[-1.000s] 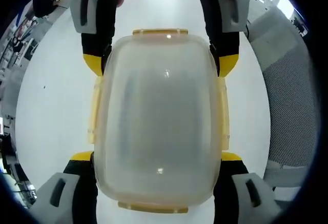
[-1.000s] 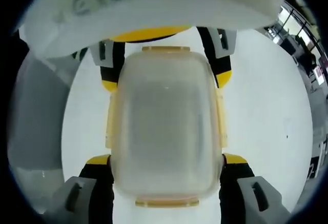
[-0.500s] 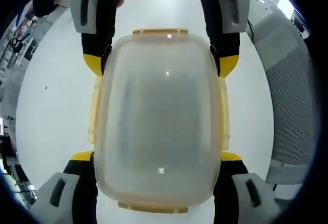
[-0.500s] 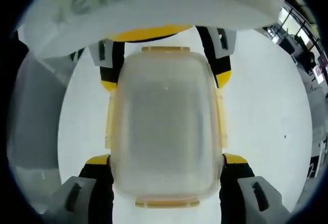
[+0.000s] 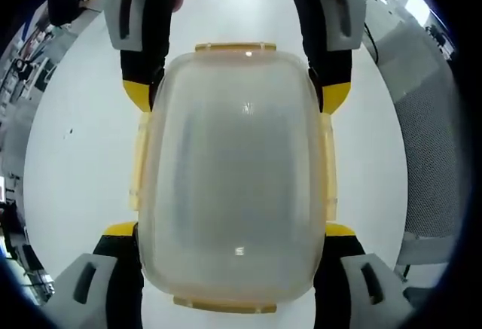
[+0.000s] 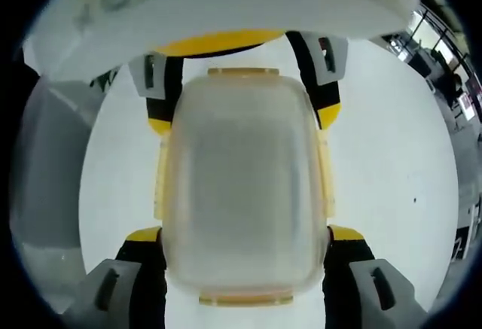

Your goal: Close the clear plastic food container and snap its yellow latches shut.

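**Lid seated, both ends gripped — latches next**

White counter (image 5: 68, 163) spreads under the clear food container (image 5: 233, 186), which lies between your two grippers. Your left gripper (image 5: 233, 231) has its fingers (image 5: 120, 233) spread wide against one end's corners; your right gripper (image 6: 245, 233) does the same at the opposite end. The lid looks seated, so closing seems done. Whether the yellow latches (image 5: 138, 165) are snapped, you cannot tell — next, press each side flap firmly down.
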